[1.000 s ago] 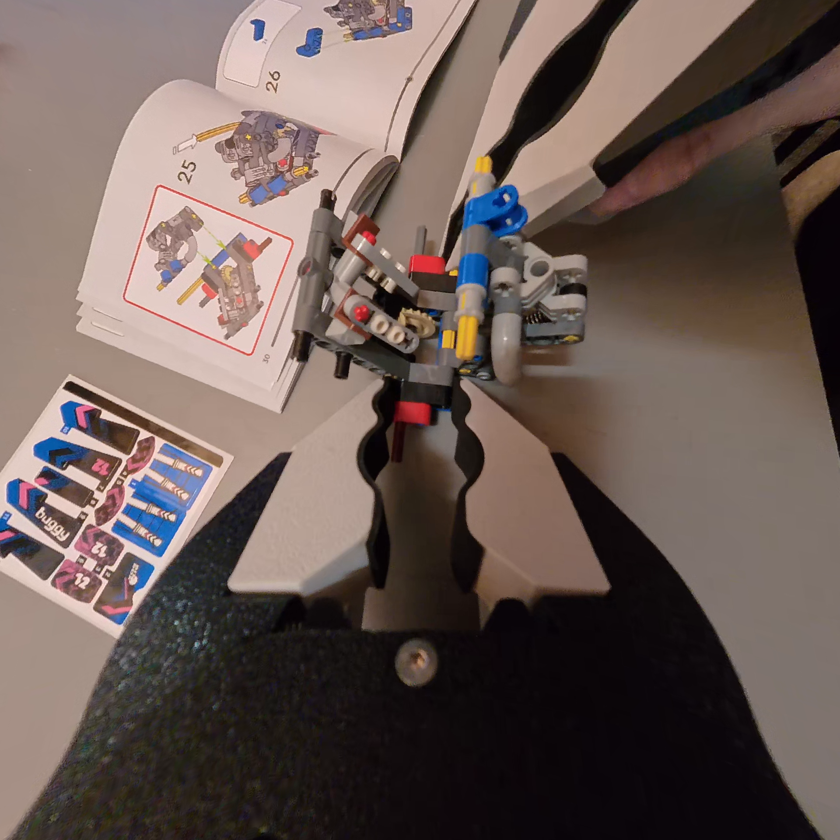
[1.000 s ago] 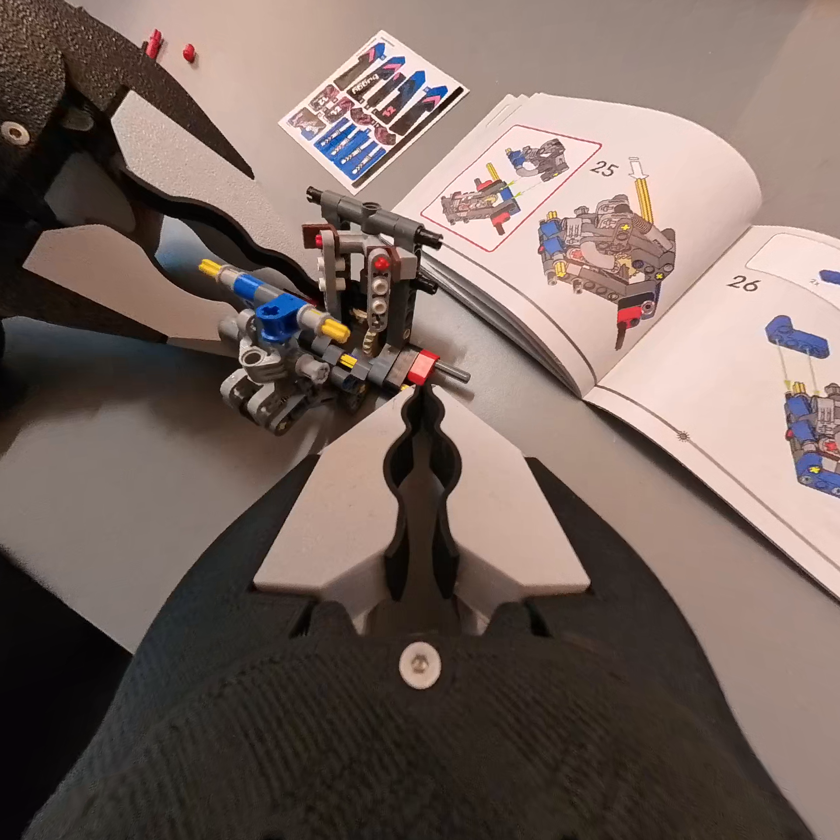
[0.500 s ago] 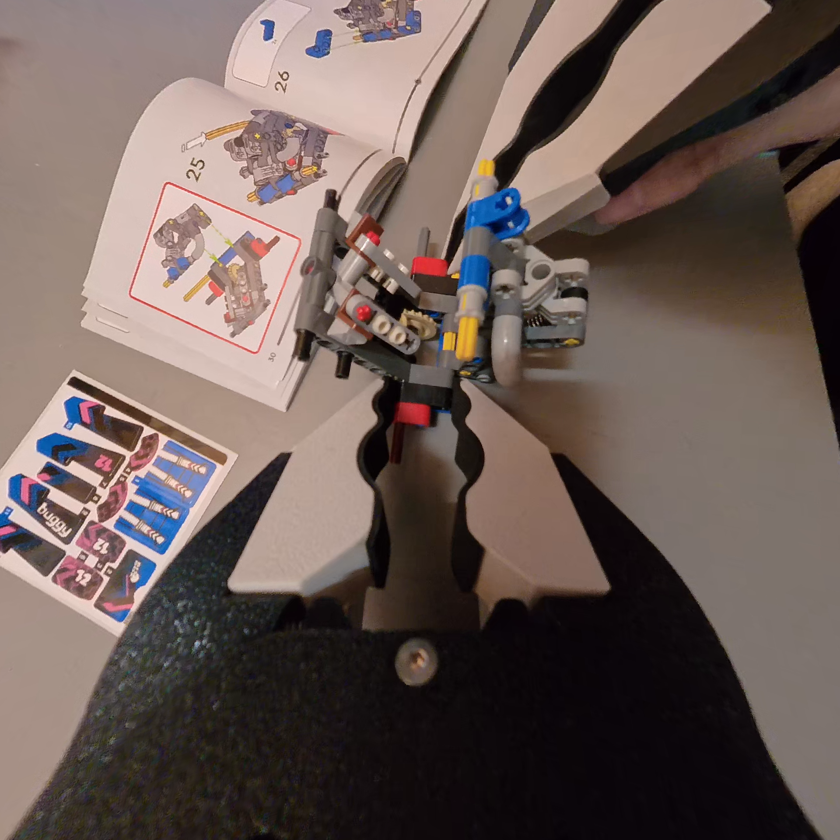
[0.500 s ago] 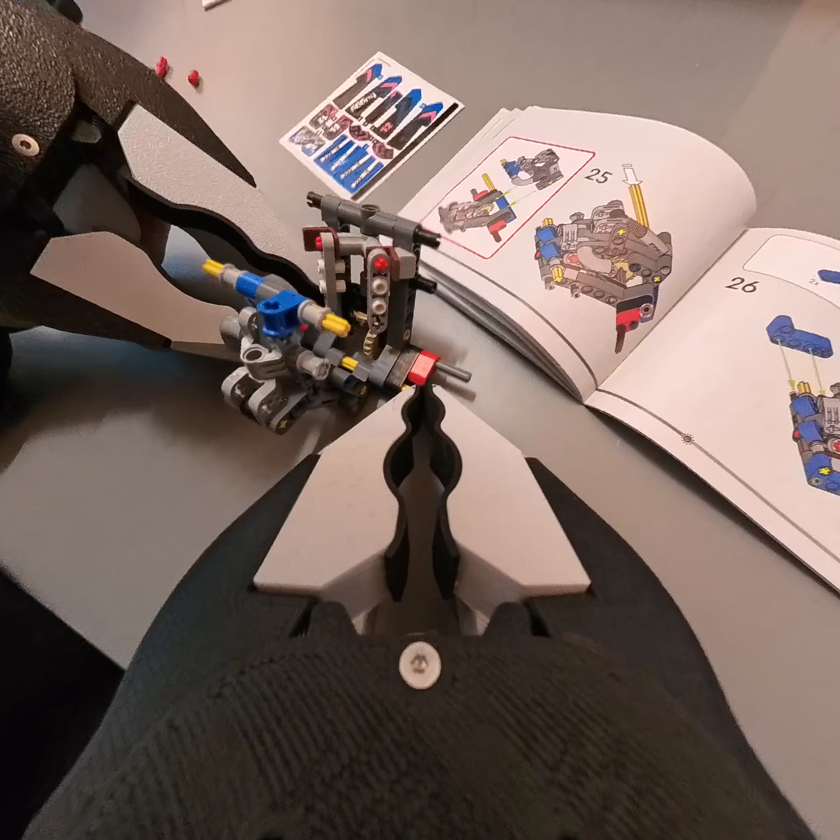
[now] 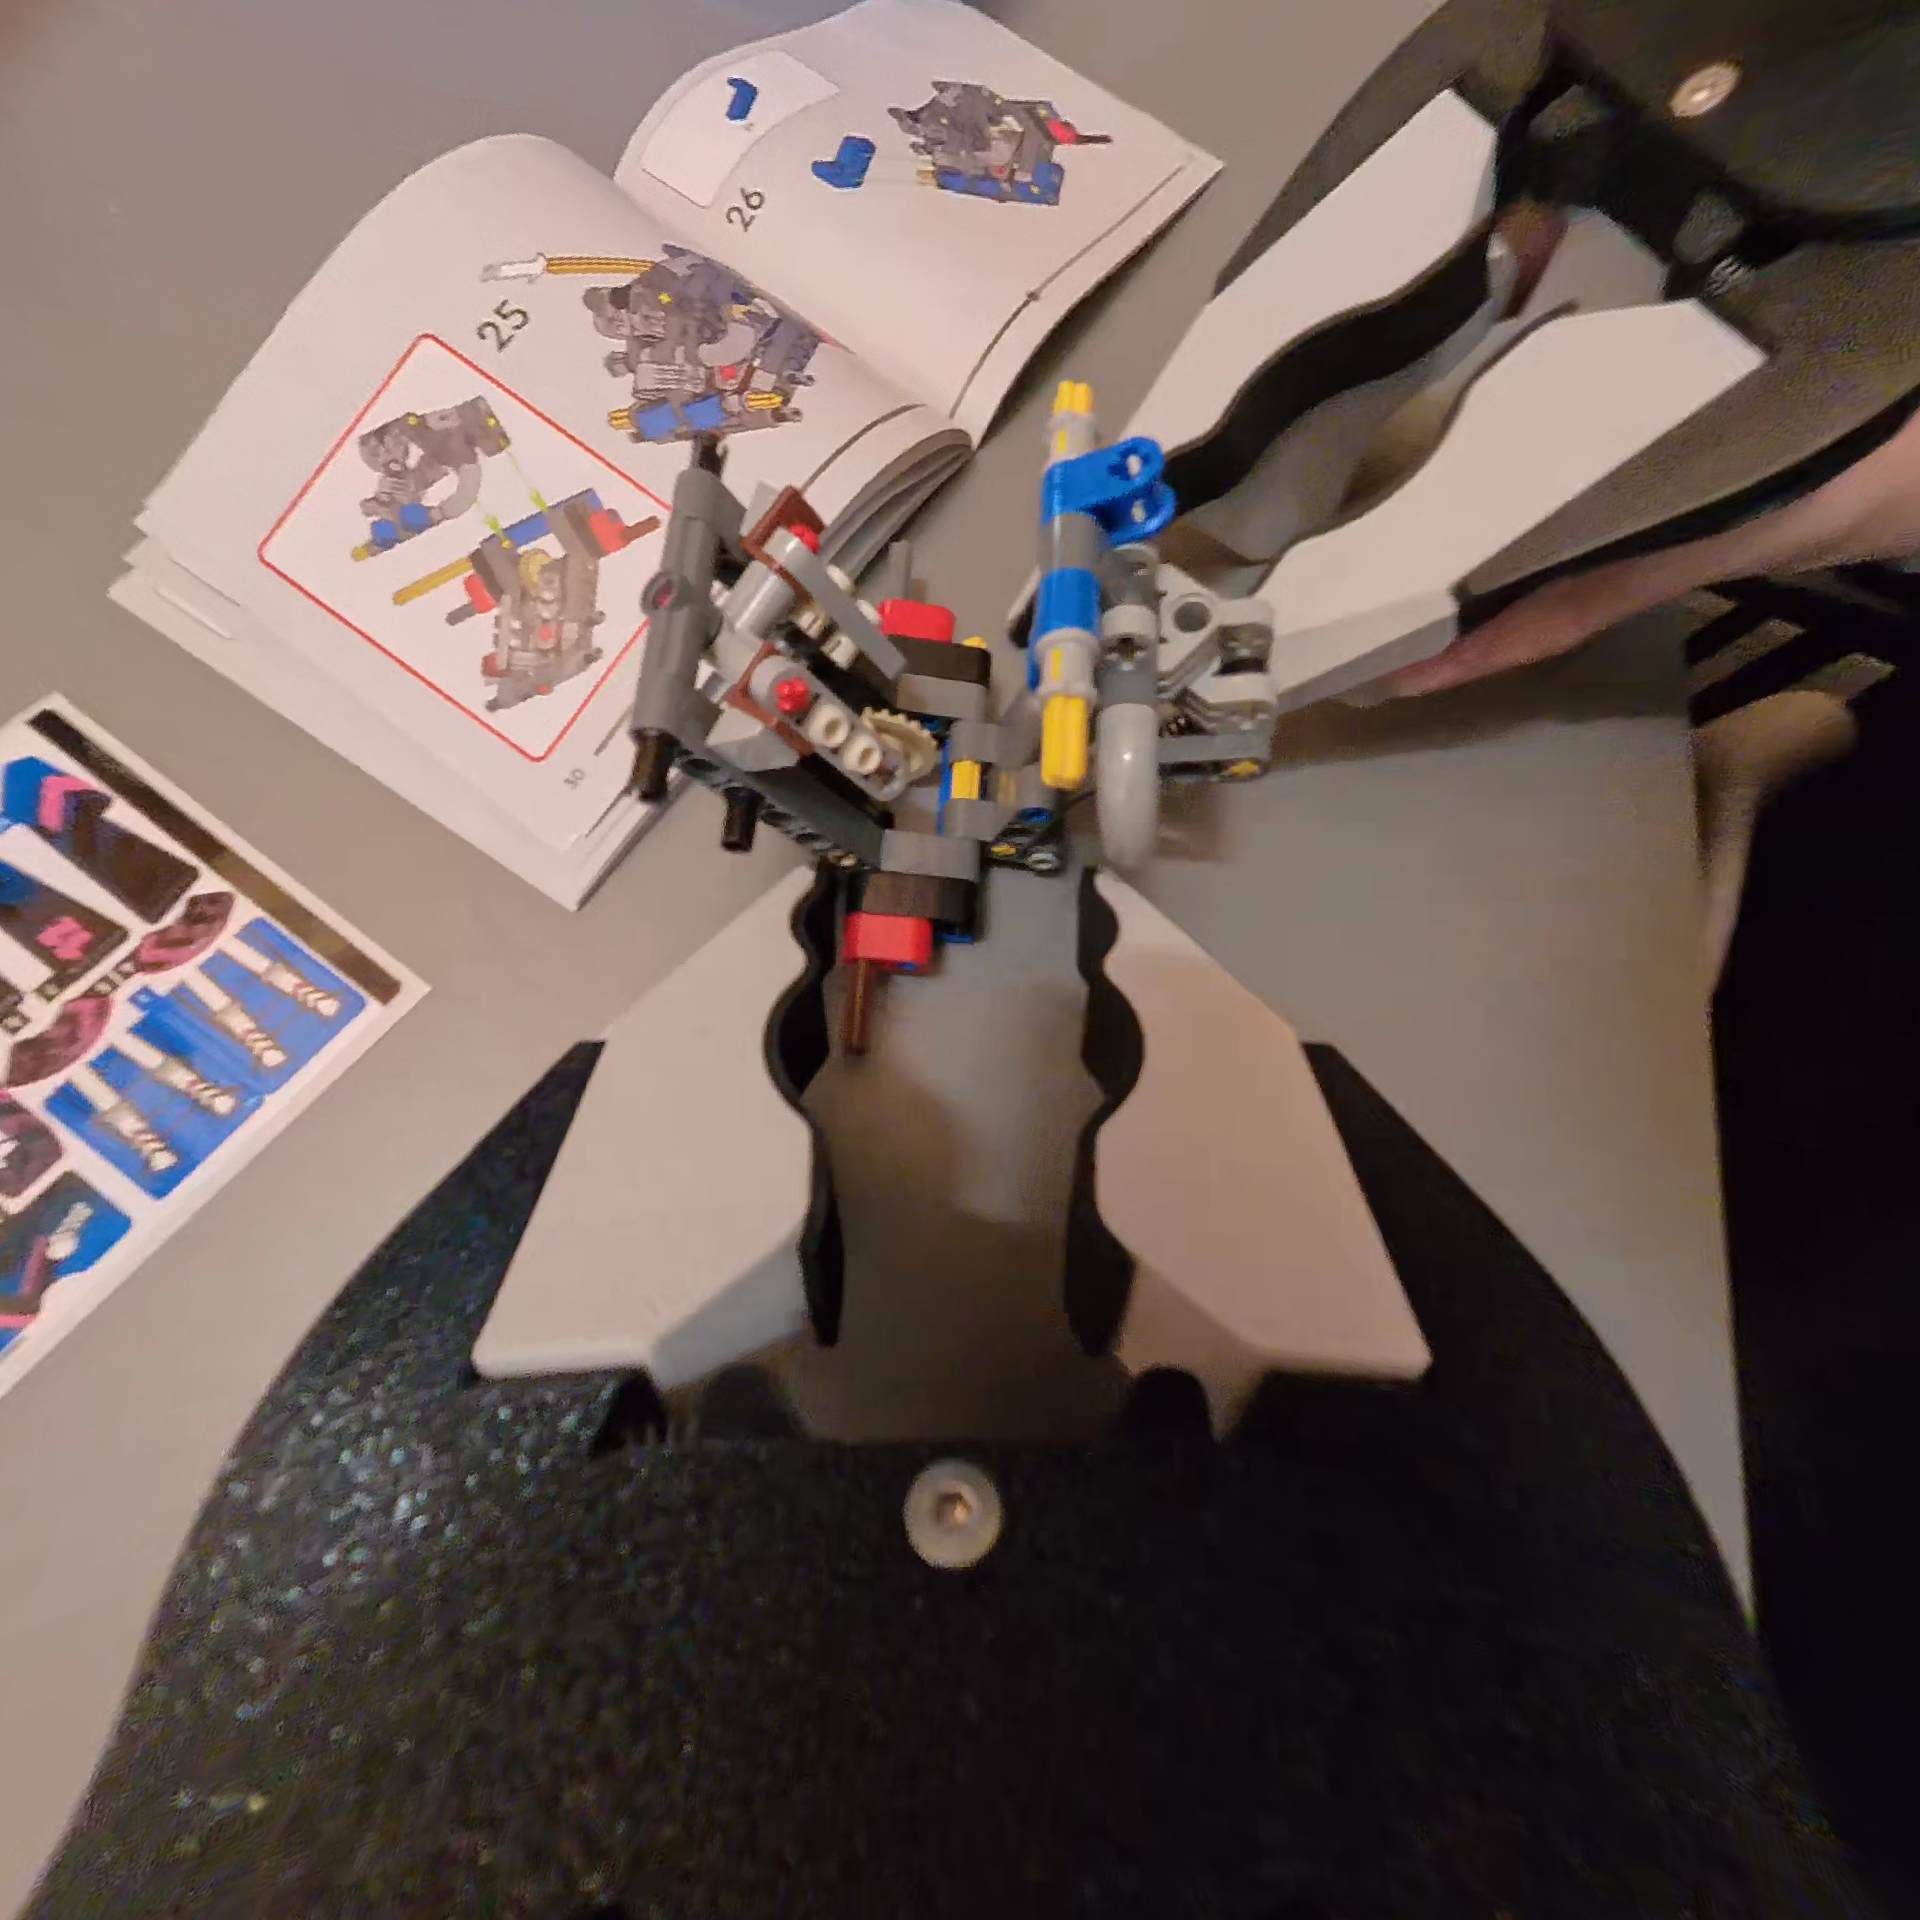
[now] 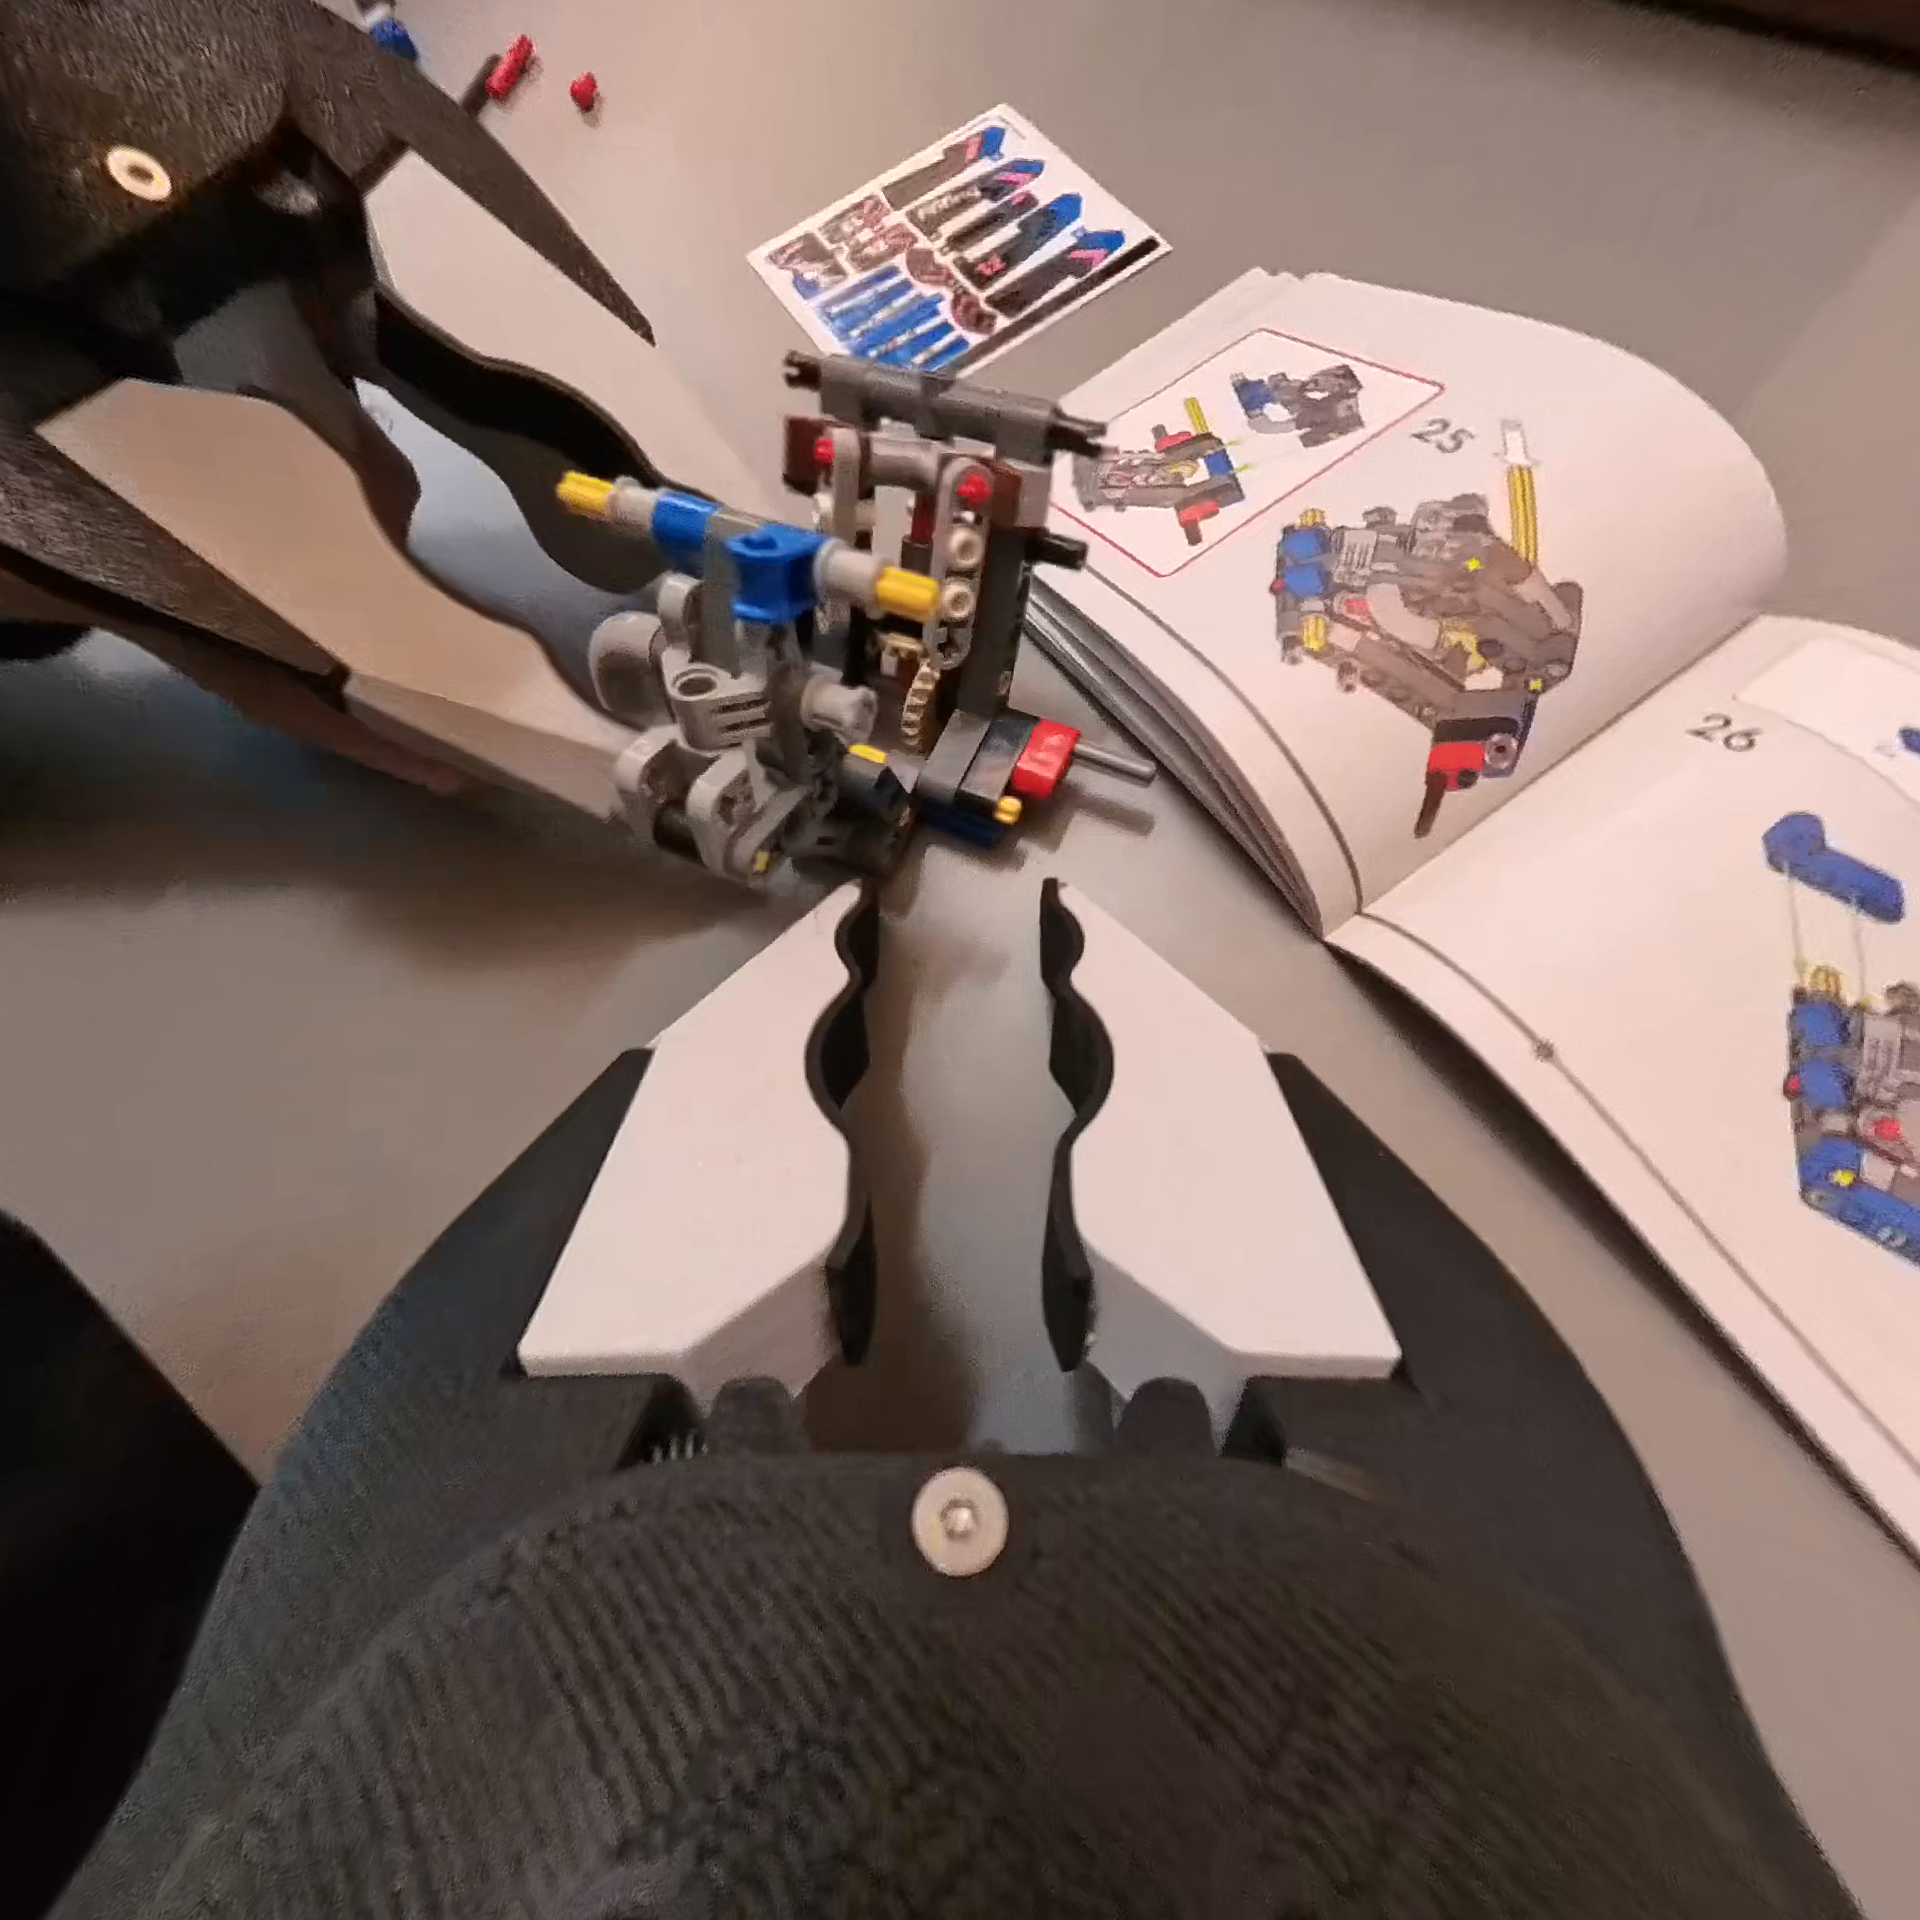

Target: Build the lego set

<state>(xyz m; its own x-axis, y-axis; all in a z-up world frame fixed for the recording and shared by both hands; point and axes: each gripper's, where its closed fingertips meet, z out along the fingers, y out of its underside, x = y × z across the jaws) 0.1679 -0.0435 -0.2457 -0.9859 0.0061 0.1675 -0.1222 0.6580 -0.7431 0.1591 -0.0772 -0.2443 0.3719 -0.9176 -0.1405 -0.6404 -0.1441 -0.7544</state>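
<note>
The partly built lego model (image 5: 914,707), grey and black with blue, yellow and red parts, stands on the grey table. My left gripper (image 5: 956,883) is open, and the model's red and black end lies between its tips. My right gripper (image 6: 956,894) is open and empty, its tips just short of the model (image 6: 883,623) near the red piece and grey axle. In the right wrist view the left gripper's fingers (image 6: 468,707) reach the model from the left. In the left wrist view the right gripper (image 5: 1226,520) spreads open behind the model.
An open instruction booklet (image 5: 520,416) lies beside the model and also shows in the right wrist view (image 6: 1455,623). A sticker sheet (image 5: 156,1039) lies left of it. Small red pieces (image 6: 509,73) lie far back. The table edge (image 5: 1714,935) runs down the right, and a hand (image 5: 1558,623) is there. Some 4 cm of space lies between my two pairs of fingers.
Both grippers have opened. The right one was shut at the model's red end and now stands apart from it. The left one's jaws have widened around the model. The views shifted and blurred.
</note>
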